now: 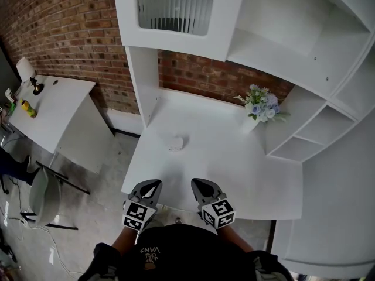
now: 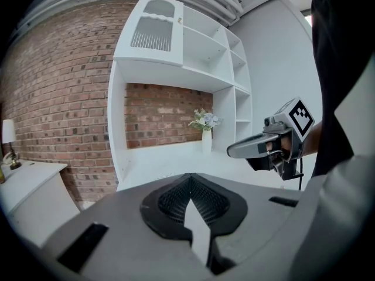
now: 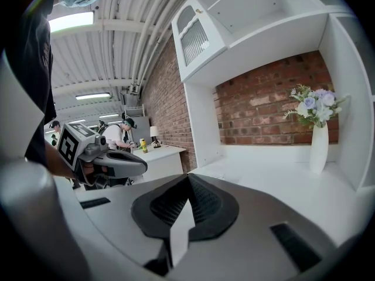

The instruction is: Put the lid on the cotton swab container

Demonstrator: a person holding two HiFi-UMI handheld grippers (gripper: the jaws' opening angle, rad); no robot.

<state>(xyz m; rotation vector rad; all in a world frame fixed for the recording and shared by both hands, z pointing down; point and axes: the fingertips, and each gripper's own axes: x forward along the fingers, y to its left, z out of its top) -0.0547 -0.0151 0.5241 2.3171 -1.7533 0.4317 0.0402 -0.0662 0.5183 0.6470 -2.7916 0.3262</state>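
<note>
White on white makes the small pale cotton swab container (image 1: 176, 144) hard for me to read. It sits alone on the flat white desk top (image 1: 234, 168), left of centre and about midway between the near edge and the red brick back wall (image 1: 205, 75). From the head view I cannot separate its lid from its body, nor say whether the lid is on it or beside it. My 2 tools hang side by side just over the near edge of the desk, well apart from the container. The left gripper (image 1: 153, 184) and the right gripper (image 1: 198, 184) both point forward, with the container ahead and roughly between their lines. I read that as a ready stance rather than a reach. In its own view, each has its 2 jaws pressed together with nothing between them, which suits tools that have nothing to carry yet. I judge that the task is not under way, and that a jaw pair must spread before it can take the lid. The slim white vase of blue and white flowers (image 1: 258, 113) stands at the back right by the white shelf unit (image 1: 304, 107), well clear of any approach.
</note>
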